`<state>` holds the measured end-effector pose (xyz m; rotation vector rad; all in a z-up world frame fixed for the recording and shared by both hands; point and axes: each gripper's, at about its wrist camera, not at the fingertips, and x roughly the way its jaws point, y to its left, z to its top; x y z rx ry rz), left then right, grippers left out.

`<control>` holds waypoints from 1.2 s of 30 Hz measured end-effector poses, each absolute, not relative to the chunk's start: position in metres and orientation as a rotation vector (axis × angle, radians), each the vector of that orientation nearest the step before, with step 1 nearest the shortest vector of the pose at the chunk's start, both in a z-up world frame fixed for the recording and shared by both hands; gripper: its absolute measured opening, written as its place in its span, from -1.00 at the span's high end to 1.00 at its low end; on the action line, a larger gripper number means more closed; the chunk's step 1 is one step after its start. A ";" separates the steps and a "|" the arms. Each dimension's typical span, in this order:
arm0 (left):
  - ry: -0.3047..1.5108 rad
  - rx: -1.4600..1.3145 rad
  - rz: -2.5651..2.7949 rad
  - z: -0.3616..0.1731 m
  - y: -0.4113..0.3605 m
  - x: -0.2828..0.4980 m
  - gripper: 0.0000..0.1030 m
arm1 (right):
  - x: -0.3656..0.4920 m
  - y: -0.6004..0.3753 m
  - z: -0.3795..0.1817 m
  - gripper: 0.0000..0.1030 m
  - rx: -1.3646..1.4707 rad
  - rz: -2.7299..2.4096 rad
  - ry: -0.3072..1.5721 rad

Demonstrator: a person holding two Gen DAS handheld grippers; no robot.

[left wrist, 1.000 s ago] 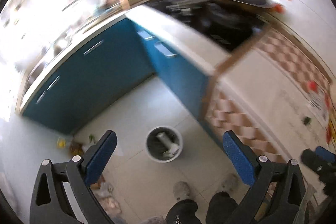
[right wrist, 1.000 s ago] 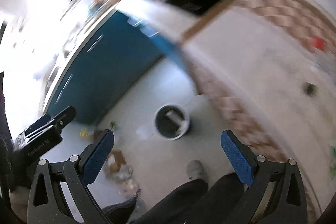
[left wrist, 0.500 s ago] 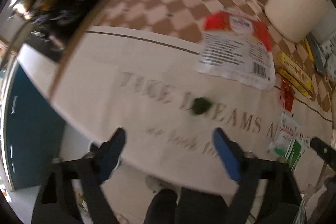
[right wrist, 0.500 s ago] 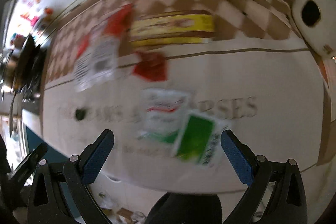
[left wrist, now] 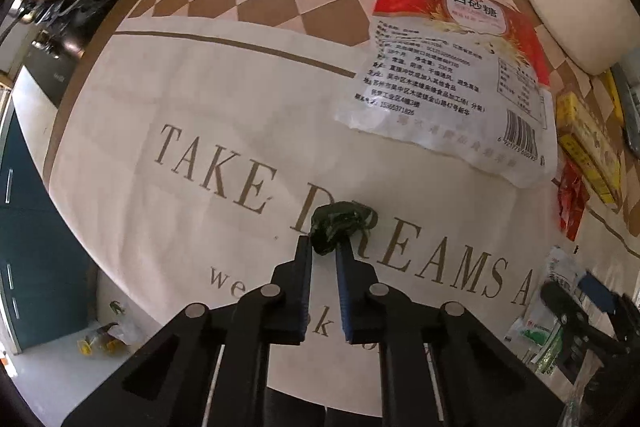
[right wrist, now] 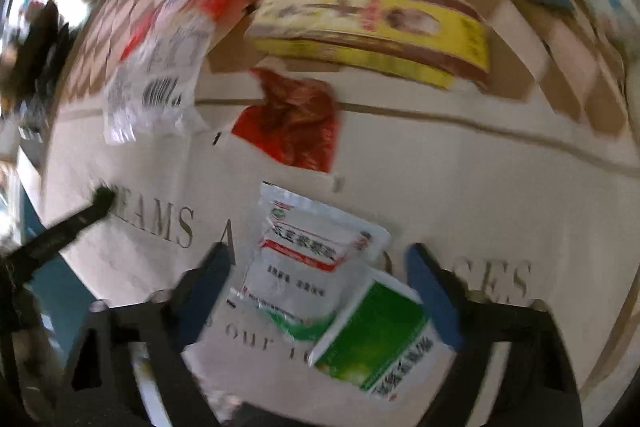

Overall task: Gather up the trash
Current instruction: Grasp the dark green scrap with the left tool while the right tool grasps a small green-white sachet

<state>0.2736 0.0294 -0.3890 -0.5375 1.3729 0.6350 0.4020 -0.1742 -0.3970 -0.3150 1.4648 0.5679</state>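
Note:
A small dark green crumpled wrapper [left wrist: 340,221] lies on the cream printed tablecloth [left wrist: 200,115]. My left gripper [left wrist: 324,243] points straight down at it, its jaws closing, the pads pinching the wrapper's near edge. In the right wrist view my right gripper [right wrist: 318,255] hangs over a white sachet [right wrist: 308,239] and a green-and-white sachet [right wrist: 376,335]. Its jaws are closing, and both sachets lie between the fingers untouched. A red wrapper [right wrist: 292,119] and a red-and-white sugar bag [left wrist: 452,75] lie farther back.
A yellow box [right wrist: 372,27] and a white round container [left wrist: 580,11] stand at the back of the table. The table's near edge drops to a floor with scattered litter [left wrist: 100,339] beside blue cabinets [left wrist: 24,227]. A stove area sits at far left.
Both grippers swung from above the floor and its bin to low over the table. The left jaws closed on the dark green wrapper. The right jaws narrowed a little.

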 end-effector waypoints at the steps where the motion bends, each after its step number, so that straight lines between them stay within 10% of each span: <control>1: 1.370 -0.531 0.645 -0.388 0.029 0.271 0.85 | 0.396 -0.166 -0.397 -0.31 -0.379 0.568 1.419; 7: 1.331 -0.538 0.663 -0.377 0.025 0.251 0.95 | 0.379 -0.146 -0.392 0.99 -0.484 0.610 1.283; 26: 1.182 -0.700 0.628 -0.335 0.055 0.201 0.95 | 0.390 -0.178 -0.298 1.00 -0.107 0.726 1.270; 36: 1.175 -0.888 0.438 -0.402 0.060 0.228 0.37 | 0.395 -0.165 -0.328 1.00 -0.120 0.716 1.326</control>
